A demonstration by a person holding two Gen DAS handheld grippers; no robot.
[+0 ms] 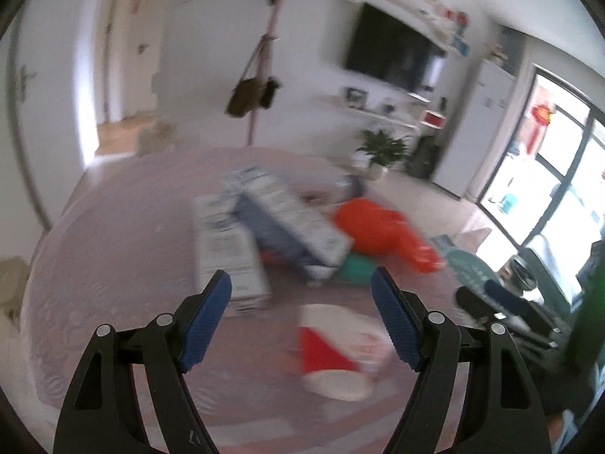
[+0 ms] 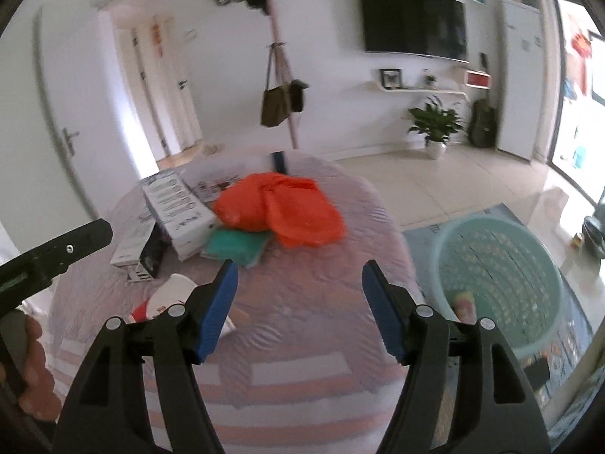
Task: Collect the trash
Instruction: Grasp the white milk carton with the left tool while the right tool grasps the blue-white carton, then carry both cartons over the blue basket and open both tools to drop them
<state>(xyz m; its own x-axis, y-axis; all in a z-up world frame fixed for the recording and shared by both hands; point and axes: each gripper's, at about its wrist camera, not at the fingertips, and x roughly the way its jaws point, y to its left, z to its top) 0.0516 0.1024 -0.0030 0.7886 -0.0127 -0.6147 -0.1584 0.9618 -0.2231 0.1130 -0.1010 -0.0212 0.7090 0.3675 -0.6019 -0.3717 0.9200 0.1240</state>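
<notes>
I find both grippers, left [image 1: 301, 280] and right [image 2: 300, 269], spread and empty above the table [image 2: 321, 302]; cup [image 1: 332, 348] near me, basket [image 2: 503, 287] beside the table.

bright daylight from right window [image 1: 559, 159], motion blur, fisheye warping

White walls are enclosing a living room, and a dark television [image 2: 413, 24] is hanging on the far one above a white floating shelf [image 2: 418, 89]. A pink coat stand [image 2: 281, 87] is carrying a brown bag [image 2: 274, 108]. A potted plant [image 2: 435, 123] is sitting on the pale tiled floor [image 2: 427, 185]. Daylight is pouring through glass doors [image 1: 559, 174] on the right, while a white door [image 2: 162, 90] is standing open on the left.
</notes>
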